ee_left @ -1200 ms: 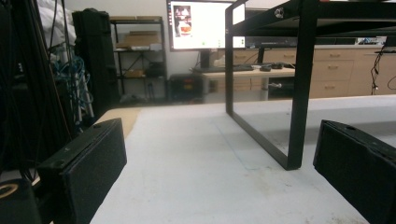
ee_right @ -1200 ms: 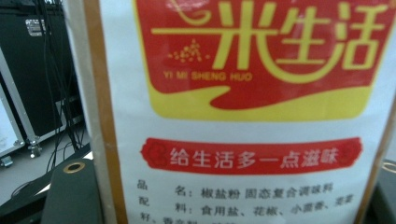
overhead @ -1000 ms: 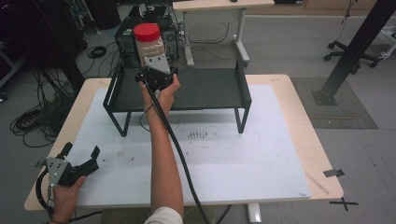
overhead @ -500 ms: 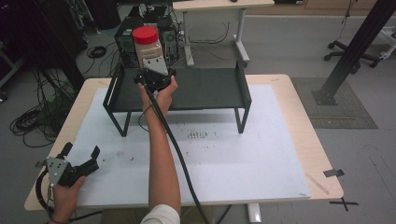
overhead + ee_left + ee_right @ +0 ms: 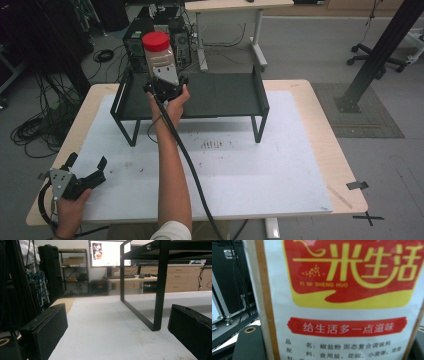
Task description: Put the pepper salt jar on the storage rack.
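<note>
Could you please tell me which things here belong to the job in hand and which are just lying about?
In the job: spice jar, right gripper, black shelf.

Lying about: left gripper, idle with jaws open; computer towers; cables; office chair.

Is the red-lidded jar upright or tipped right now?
Upright. The jar has its red lid on top while the right hand-held gripper grips its lower part above the black rack; its label reads level.
</note>
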`<control>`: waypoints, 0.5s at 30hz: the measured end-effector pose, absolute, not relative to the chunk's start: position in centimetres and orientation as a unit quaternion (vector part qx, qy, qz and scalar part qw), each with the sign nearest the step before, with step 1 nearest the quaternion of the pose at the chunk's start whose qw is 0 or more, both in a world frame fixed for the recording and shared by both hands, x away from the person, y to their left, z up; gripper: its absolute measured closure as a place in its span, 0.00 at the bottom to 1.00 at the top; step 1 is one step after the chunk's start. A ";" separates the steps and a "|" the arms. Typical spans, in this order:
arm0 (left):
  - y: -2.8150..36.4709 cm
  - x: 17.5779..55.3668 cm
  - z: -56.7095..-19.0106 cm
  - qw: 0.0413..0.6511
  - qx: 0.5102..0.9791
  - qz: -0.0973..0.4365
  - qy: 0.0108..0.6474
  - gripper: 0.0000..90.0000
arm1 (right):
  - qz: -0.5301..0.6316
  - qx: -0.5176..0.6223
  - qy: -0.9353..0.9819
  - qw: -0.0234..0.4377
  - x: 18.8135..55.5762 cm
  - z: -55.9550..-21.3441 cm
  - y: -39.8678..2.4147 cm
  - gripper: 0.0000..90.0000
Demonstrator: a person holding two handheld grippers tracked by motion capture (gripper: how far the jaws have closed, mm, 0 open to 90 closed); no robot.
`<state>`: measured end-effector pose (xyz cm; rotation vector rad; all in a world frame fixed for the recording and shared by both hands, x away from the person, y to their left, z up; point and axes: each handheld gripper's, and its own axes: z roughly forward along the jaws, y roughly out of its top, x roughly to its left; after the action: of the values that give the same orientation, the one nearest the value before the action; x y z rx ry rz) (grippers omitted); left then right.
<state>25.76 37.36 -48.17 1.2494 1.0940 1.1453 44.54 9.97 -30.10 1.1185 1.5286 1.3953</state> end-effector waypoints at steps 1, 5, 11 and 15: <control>37.4 25.8 -48.2 0.533 0.524 0.480 0.459 0.03 | 0.547 0.440 0.599 0.385 44.5 -30.1 10.0 0.27; 37.4 25.8 -48.2 0.533 0.524 0.480 0.459 0.03 | 0.546 0.441 0.598 0.386 44.5 -30.1 10.1 0.27; 37.3 25.7 -48.2 0.534 0.524 0.481 0.457 0.03 | 0.542 0.442 0.600 0.389 44.5 -30.1 10.1 0.24; 37.3 25.7 -48.2 0.534 0.524 0.481 0.458 0.03 | 0.533 0.445 0.607 0.388 44.6 -30.2 10.0 0.19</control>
<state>25.73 37.35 -48.18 1.2484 1.0906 1.1460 44.63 9.99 -30.23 1.1317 1.5435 1.3548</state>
